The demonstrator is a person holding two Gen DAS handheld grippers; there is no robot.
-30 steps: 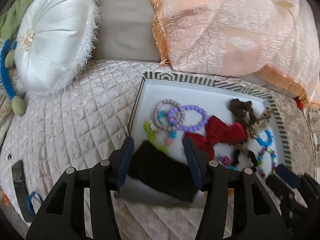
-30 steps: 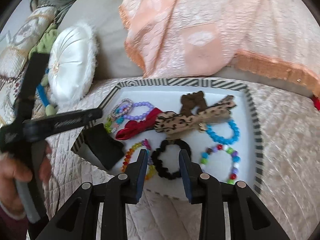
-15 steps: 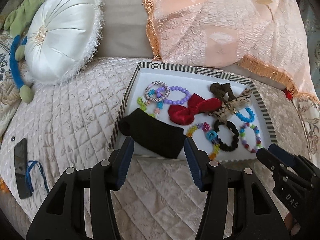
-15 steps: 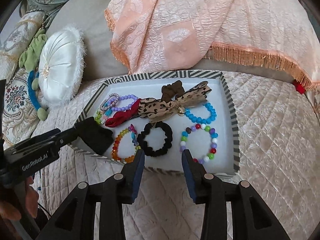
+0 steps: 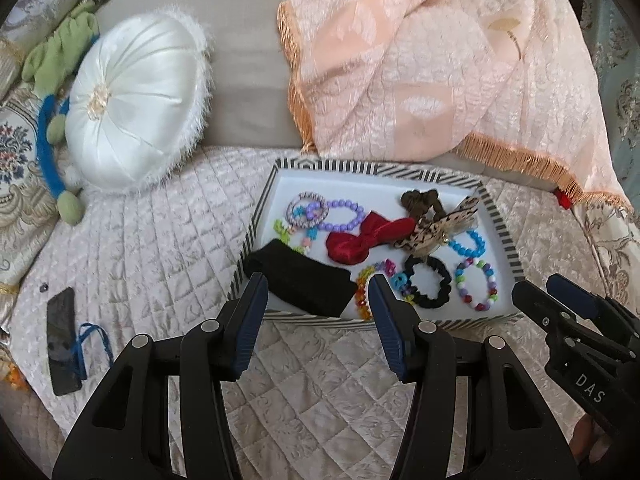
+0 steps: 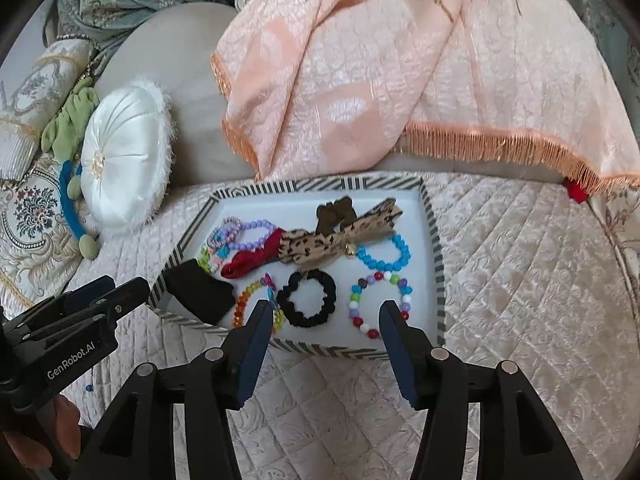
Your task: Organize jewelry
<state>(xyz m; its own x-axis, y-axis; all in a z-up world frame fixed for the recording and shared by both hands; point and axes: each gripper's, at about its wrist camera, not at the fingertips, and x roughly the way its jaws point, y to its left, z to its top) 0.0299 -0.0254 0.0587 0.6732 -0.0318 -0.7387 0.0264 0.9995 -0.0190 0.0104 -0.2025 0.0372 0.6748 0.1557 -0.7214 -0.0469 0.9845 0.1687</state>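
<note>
A white tray with a striped rim (image 5: 505, 236) (image 6: 434, 248) lies on the quilted cover. It holds a black cloth band (image 5: 300, 276) (image 6: 202, 294) over its near left corner, a red bow (image 5: 360, 240), a leopard bow (image 6: 340, 240), a black scrunchie (image 5: 426, 286) (image 6: 308, 298), a brown scrunchie (image 5: 420, 202) and several bead bracelets (image 6: 380, 304). My left gripper (image 5: 318, 300) is open and empty, just short of the tray's near edge. My right gripper (image 6: 326, 326) is open and empty, at the near edge by the black scrunchie.
A round white cushion (image 5: 136, 108) leans at the back left. A peach fringed cloth (image 5: 440, 60) hangs behind the tray. A dark phone with a blue loop (image 5: 62, 340) lies at the left on the cover. Green and blue plush items (image 5: 60, 64) sit far left.
Both grippers have drawn back from the tray toward me. The black band, earlier between my left fingers, now lies free on the tray corner. My right gripper has opened wider.
</note>
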